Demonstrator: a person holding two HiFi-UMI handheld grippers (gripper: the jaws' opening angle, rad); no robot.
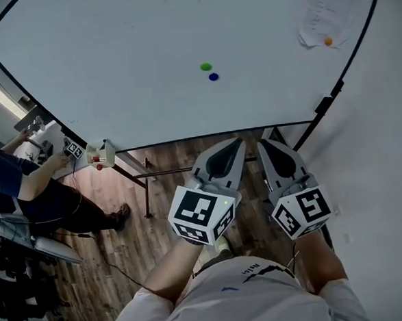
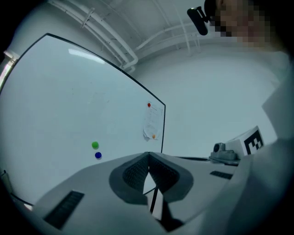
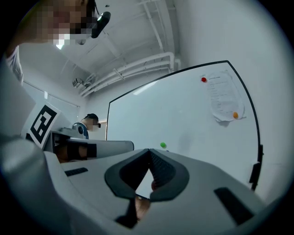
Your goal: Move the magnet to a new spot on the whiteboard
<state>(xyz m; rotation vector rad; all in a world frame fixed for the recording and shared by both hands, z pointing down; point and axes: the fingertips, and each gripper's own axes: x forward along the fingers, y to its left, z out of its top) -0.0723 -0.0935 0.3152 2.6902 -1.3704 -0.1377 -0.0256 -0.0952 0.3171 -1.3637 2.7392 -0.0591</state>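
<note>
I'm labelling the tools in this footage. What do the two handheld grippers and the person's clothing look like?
The left gripper and right gripper match: pale grey plastic shells tapering to a point, with dark ribbed pads inside. Each carries a white cube printed with black square markers. The person wears a white short-sleeved shirt.

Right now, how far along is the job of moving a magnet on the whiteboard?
Done: nothing that I can see. The green magnet and blue magnet sit close together near the middle of the whiteboard.
In hand: nothing. The left gripper and right gripper are both shut, empty and apart from the board.
Left: grasp a magnet, carry it to a bare spot, release it.
</note>
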